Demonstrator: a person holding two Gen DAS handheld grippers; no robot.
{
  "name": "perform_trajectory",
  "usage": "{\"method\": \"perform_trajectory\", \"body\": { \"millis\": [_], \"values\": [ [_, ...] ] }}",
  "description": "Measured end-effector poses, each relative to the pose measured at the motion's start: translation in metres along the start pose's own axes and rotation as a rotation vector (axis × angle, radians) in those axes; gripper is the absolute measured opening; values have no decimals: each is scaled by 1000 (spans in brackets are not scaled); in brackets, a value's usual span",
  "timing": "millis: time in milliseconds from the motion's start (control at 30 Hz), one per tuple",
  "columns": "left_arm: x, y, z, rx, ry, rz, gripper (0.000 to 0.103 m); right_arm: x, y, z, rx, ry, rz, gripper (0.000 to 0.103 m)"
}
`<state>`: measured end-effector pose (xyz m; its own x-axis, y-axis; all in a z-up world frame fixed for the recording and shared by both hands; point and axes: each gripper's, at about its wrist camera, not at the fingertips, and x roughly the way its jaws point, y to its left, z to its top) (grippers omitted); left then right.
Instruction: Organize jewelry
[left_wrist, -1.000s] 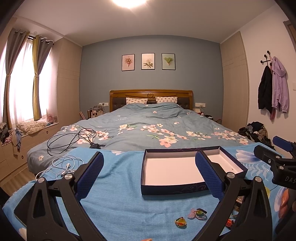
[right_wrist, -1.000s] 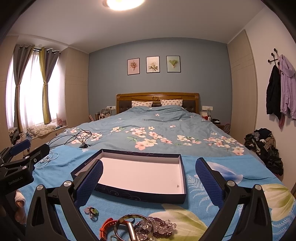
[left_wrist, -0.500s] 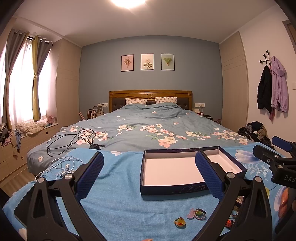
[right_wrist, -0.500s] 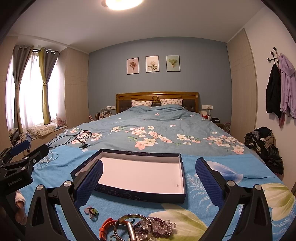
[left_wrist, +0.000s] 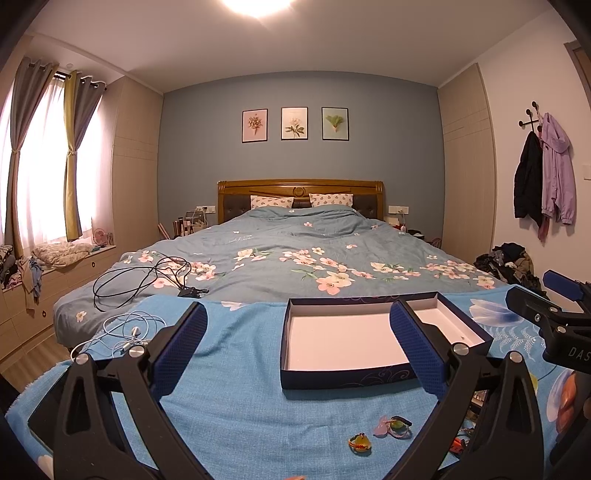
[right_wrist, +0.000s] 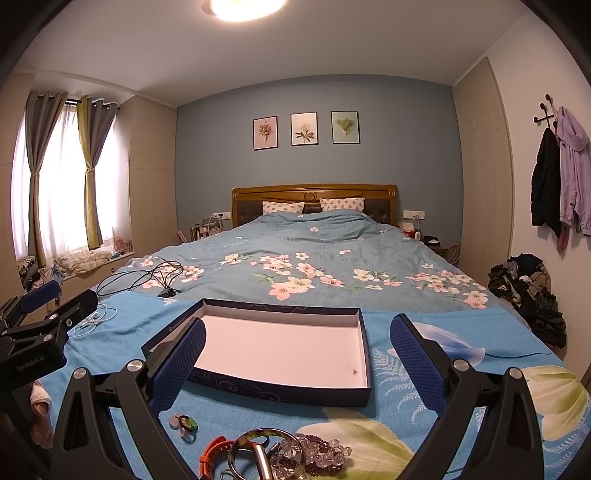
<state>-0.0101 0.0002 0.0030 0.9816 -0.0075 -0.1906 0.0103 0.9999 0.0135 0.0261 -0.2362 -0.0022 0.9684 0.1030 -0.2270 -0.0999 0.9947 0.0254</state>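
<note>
Bedroom, ceiling light on; work surface was a blue towel (left_wrist: 240, 398) laid across the foot of the bed (left_wrist: 303, 251), soft and yielding underneath. On it sat a shallow dark-blue box (right_wrist: 280, 389), open, white floor bare apart from a small speck near its right side. Left gripper (left_wrist: 297, 349) was spread wide, nothing between the pads, hovering above the towel with the box ahead and slightly right. Right gripper (right_wrist: 297, 363) likewise spread and unloaded, framing the box from the near side. Jewelry lay loose on the towel just in front of the box: a small green-and-yellow ring (left_wrist: 359, 442), a pink charm piece (left_wrist: 393, 430) next to it, and, directly under the right gripper, a pile made up of a metal bangle (right_wrist: 264, 448), an orange band (right_wrist: 210, 456) and a clear-and-purple beaded bracelet (right_wrist: 317, 452), all touching or overlapping. Nothing in the box yet, so sorting appeared not to have started. Handling judgement: all pieces light; bangle rigid and probably slick, best pinched across its rim; beaded bracelet limp, likely to sag and drag neighbours, take one bead cluster at the pile's right edge; ring small, towel pile may let it sink, so pads should close low. Cables (left_wrist: 147, 275) and earphones (left_wrist: 125, 332) lay well to the left, clear of the work
</note>
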Motion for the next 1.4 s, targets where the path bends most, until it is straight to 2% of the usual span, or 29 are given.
{"method": "perform_trajectory", "body": {
  "millis": [1133,1233,1400],
  "values": [
    [3,-2,0,1,11,-10,97,1,0,0,6,11,4,97],
    [3,-2,-2,-1,23,-35,97,1,-1,0,5,15,5,97],
    [9,-14,-9,40,87,-148,97,6,-13,-2,-1,80,6,97]
  ]
}}
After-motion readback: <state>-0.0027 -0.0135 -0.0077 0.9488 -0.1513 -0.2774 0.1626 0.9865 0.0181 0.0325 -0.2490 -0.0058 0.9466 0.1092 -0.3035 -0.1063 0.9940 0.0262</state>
